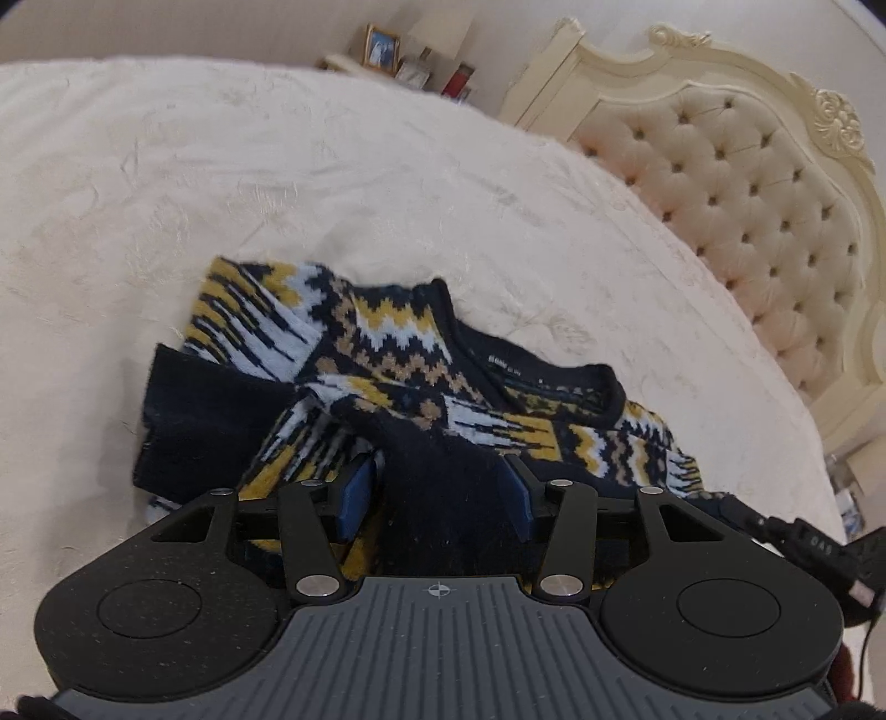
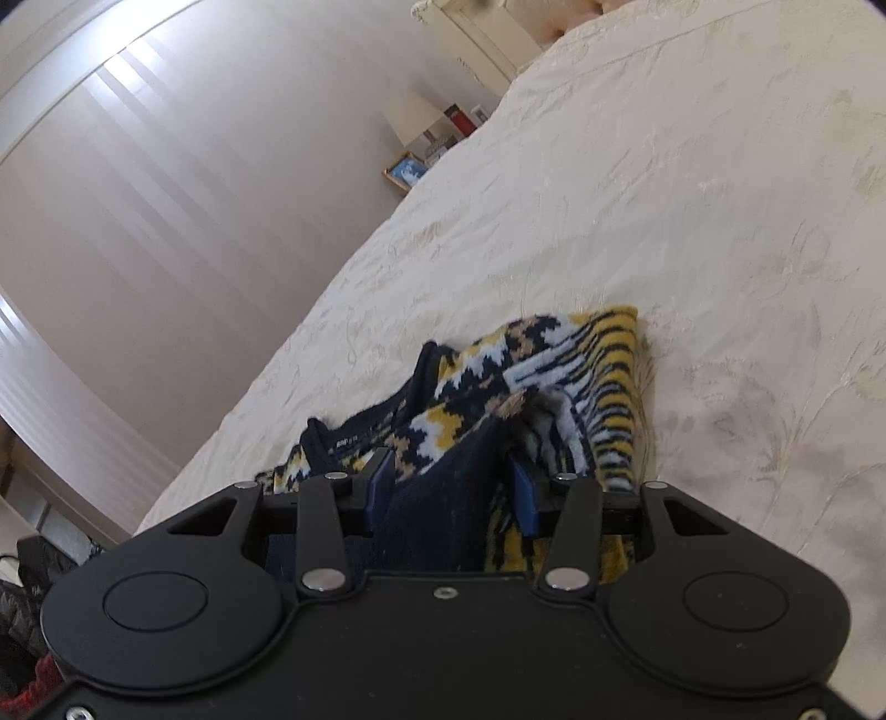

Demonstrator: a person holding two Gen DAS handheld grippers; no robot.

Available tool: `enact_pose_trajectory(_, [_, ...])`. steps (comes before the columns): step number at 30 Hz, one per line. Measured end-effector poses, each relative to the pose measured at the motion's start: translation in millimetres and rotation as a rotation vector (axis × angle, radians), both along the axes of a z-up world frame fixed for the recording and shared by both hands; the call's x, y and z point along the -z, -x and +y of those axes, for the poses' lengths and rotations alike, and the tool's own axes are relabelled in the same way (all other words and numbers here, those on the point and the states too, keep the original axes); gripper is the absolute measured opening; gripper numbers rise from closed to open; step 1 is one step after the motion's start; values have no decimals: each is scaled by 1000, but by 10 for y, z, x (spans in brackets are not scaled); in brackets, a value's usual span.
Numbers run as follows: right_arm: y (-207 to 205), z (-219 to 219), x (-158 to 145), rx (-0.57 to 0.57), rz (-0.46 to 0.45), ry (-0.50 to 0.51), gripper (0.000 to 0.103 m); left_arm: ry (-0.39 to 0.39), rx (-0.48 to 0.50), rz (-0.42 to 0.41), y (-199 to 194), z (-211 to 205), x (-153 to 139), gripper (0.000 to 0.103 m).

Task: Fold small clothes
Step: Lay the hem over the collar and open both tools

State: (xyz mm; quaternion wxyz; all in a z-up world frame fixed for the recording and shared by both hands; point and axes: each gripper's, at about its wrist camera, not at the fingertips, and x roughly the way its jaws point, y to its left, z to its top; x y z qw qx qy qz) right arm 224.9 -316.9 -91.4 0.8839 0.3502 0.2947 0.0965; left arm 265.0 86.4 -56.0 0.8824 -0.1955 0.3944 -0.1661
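**Both grippers hold the sweater's navy hem**

You have the small navy, mustard, pale-blue and tan zigzag-knit sweater (image 1: 387,354) lying crumpled on the cream brocade bedspread (image 1: 277,183), just beyond both tools. Your left gripper (image 1: 437,487) is clenched on a thick fold of the plain navy ribbed band; the blue pads (image 1: 354,493) press the fabric from either side, though the wad keeps them well apart. Your right gripper (image 2: 448,487) grips another stretch of navy band the same way, its blue pads (image 2: 523,493) set against the cloth.

The relation that matters: the garment runs away from you, hem at the tongs and the navy-trimmed neckline (image 1: 554,376) at the far end, pointing toward the tufted cream headboard (image 1: 747,210). In the left wrist view the body spreads from near left to far right; one patterned sleeve is bunched at far left. Neither hand looks clearly nearer to the collar, so any lift probably has to be shared evenly.

The knit is soft, fuzzy and bulky, so I judge it will sag and drag rather than hold a crease. The bedspread is matte with a raised leaf pattern and may cling to the wool. The sweater is not yet flat, so folding looks barely begun.

Beyond the far edge of the bed stands a shelf with picture frames (image 1: 382,47).
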Motion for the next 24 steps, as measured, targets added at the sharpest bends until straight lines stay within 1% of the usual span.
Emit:
enact_pose_trajectory(2, [-18,24,18,-12,8,12,54,17,38,43,-68,-18,54,45])
enact_pose_trajectory(3, [-21,35,21,-14,11,25,50,15,57,51,-85,-33,72,29])
enact_pose_trajectory(4, [-20,50,16,-19,5,41,30,-5,64,44,-79,-58,74,4])
enact_pose_trajectory(5, [-16,63,2,-25,-1,55,14,-26,67,30,-56,-79,61,5])
enact_pose_trajectory(7, [-5,78,-62,-42,-11,63,14,-19,58,-17,50,-84,-14,5])
enact_pose_trajectory(9, [22,74,-197,-56,-49,47,14,22,47,-66,187,-54,-131,5])
enact_pose_trajectory(10, [34,61,-276,-56,-75,26,14,41,44,-91,247,-33,-202,5])
enact_pose_trajectory(12, [16,35,-402,-47,-116,-24,14,53,35,-134,319,10,-346,5])
enact_pose_trajectory(14, [-67,19,-471,-40,-125,-56,14,63,21,-153,289,67,-435,5])
enact_pose_trajectory(16, [-194,38,-487,-32,-113,-60,14,72,-9,-153,185,126,-454,5])
enact_pose_trajectory(18, [-340,54,-432,-27,-86,-75,14,96,-40,-131,31,181,-399,5])
enact_pose_trajectory(19, [-417,62,-377,-22,-68,-81,14,96,-55,-119,-41,178,-367,5])
enact_pose_trajectory(21, [-577,99,-260,-8,-18,-51,15,67,-61,-94,-200,129,-261,7])
enact_pose_trajectory(22, [-651,126,-196,-3,9,-24,20,43,-63,-84,-261,103,-222,7])
enact_pose_trajectory(23, [-718,144,-128,-4,34,4,20,20,-70,-75,-320,84,-179,10])
enact_pose_trajectory(24, [-761,149,-66,0,52,21,20,2,-76,-55,-375,71,-128,21])
